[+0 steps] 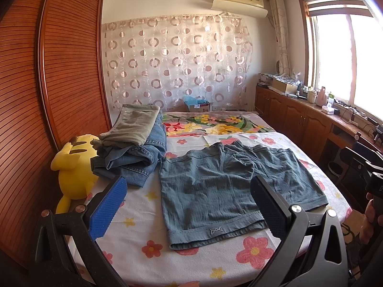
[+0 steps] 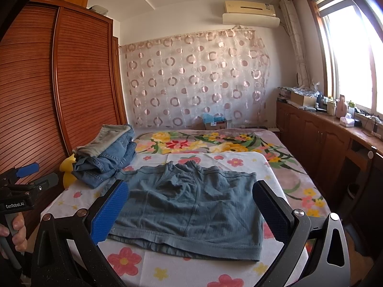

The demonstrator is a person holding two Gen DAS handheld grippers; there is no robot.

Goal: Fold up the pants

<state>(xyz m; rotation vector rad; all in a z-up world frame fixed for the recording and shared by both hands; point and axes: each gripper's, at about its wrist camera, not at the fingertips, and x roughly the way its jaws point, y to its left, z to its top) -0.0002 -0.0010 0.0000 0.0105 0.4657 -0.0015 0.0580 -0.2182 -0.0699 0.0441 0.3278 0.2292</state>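
Left wrist view has my left claw [image 1: 189, 205] released, its blue-padded fingers [image 1: 107, 209] spread wide and holding nothing, raised above the near edge of the bed [image 1: 143, 205]. Between the fingers lie the blue-grey shorts [image 1: 229, 191], spread flat on the flowered sheet, waistband toward twelve o'clock and leg hems toward six; the leg at seven o'clock carries a small stitched logo near its hem. At ten o'clock from the shorts a pile of folded clothes [image 1: 136, 141] sits, denim below and an olive piece on top, just beside the shorts' upper corner; whether they touch I cannot tell. A yellow plush toy [image 1: 74, 165] leans at nine o'clock against the slatted wooden wardrobe [image 1: 47, 71]. At three o'clock my right hand and part of its tool show at the frame edge. Right wrist view shows my right claw [image 2: 190, 211] released too, fingers wide apart and gripping nothing, over the same shorts [image 2: 191, 205], whose near hem runs across at six o'clock. The clothes pile [image 2: 107, 157] sits at ten o'clock, and my left claw's blue pad [image 2: 27, 169] and the hand gripping its handle appear at nine o'clock, apart from the fabric. A circle-patterned curtain [image 2: 196, 81] hangs at twelve o'clock, with a bright window [image 2: 347, 55] at two.
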